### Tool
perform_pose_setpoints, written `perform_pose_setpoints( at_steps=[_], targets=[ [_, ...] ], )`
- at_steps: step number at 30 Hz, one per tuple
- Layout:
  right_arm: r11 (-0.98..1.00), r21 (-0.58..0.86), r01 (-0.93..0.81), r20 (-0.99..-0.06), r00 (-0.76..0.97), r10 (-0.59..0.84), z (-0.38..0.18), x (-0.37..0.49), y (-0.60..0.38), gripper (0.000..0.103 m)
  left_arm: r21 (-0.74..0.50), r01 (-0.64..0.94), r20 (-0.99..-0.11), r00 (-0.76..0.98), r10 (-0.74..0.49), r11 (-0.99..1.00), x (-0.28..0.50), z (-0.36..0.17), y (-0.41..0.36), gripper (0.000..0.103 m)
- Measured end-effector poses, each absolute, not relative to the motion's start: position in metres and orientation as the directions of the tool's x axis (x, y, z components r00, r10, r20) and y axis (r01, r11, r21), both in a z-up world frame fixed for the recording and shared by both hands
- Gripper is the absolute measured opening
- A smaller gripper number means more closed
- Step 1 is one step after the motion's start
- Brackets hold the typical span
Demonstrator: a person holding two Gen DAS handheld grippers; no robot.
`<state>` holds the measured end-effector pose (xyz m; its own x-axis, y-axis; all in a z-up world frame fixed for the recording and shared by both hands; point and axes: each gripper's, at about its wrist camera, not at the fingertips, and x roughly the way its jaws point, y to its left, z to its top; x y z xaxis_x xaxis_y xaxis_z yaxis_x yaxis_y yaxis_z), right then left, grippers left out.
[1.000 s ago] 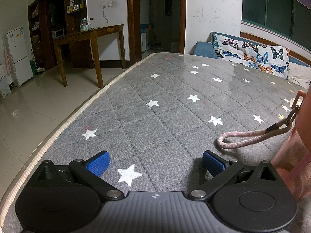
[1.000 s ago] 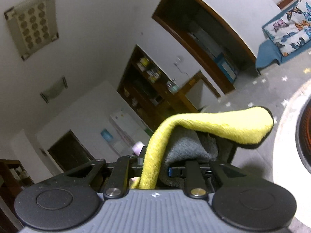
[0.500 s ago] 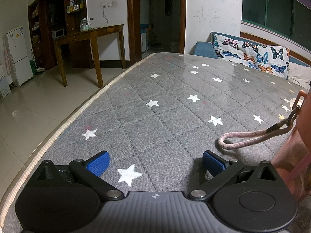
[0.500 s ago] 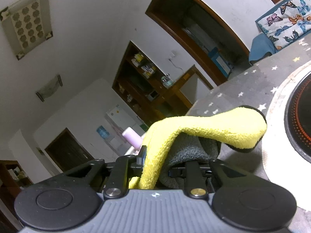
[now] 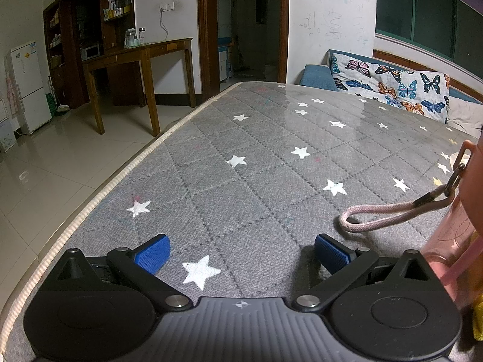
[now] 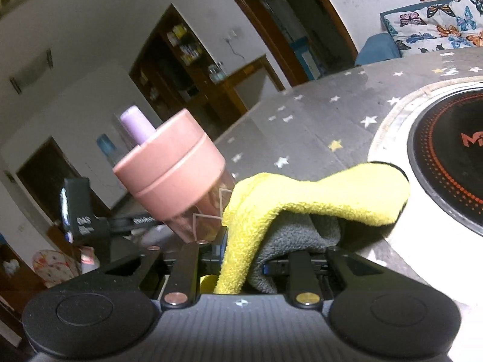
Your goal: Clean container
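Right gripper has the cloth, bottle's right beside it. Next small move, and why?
Probably press the yellow cloth sideways onto the pink bottle. The right gripper is shut on the cloth and sits just beside the bottle's clear body, below the lid, so wiping can likely start there.

black cooktop [image 6: 446,163]: orange letter "M", rest cut off by the frame edge | black device beside the pink bottle [image 6: 80,211]: white print, roughly "04S", too blurred to be sure | white wall [image 5: 329,27]: faint scribbles, unreadable | fridge [image 5: 25,84]: sticker, too small to read
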<state>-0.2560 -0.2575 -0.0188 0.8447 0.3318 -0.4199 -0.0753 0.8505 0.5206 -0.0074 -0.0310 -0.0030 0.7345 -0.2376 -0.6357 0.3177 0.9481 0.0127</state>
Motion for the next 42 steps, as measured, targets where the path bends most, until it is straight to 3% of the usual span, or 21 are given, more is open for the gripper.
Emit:
perform_pose_setpoints(
  at_steps=[3,5,9,12,14,17,26,42],
  targets=[
    [0.851,0.519,-0.078,-0.42,0.844,0.333,-0.016,-0.258,-0.259,0.022,0.012,0.318,-0.636,0.734,-0.238,0.948,-0.008,-0.003,-0.031,0.103],
    [0.847,0.526,-0.077,-0.42,0.842,0.337,-0.015,-0.258,-0.261,0.029,0.012,0.318,-0.636,0.734,-0.238,0.948,-0.008,-0.003,-0.031,0.103],
    [0.844,0.531,-0.074,-0.419,0.843,0.337,-0.014,-0.261,-0.264,0.034,0.012,0.318,-0.636,0.734,-0.238,0.948,-0.008,-0.003,-0.031,0.103],
    [0.836,0.543,-0.073,-0.393,0.858,0.33,-0.012,-0.263,-0.266,0.034,0.012,0.318,-0.636,0.734,-0.238,0.948,-0.008,-0.003,-0.031,0.103],
    [0.84,0.537,-0.077,-0.377,0.869,0.321,-0.007,-0.265,-0.265,0.024,0.012,0.318,-0.636,0.734,-0.238,0.948,-0.008,-0.002,-0.031,0.103],
    [0.863,0.494,-0.105,-0.35,0.885,0.308,0.007,-0.271,-0.26,0.017,0.012,0.318,-0.636,0.734,-0.238,0.948,-0.008,-0.002,-0.031,0.103],
    [0.874,0.418,-0.247,-0.214,0.909,0.359,0.046,-0.287,-0.246,0.015,0.012,0.318,-0.636,0.734,-0.238,0.948,-0.008,-0.002,-0.031,0.103],
    [0.878,0.452,-0.155,-0.383,0.856,0.348,-0.007,-0.267,-0.253,0.017,0.011,0.335,-0.637,0.729,-0.252,0.942,-0.016,0.005,-0.032,0.103]
  ],
)
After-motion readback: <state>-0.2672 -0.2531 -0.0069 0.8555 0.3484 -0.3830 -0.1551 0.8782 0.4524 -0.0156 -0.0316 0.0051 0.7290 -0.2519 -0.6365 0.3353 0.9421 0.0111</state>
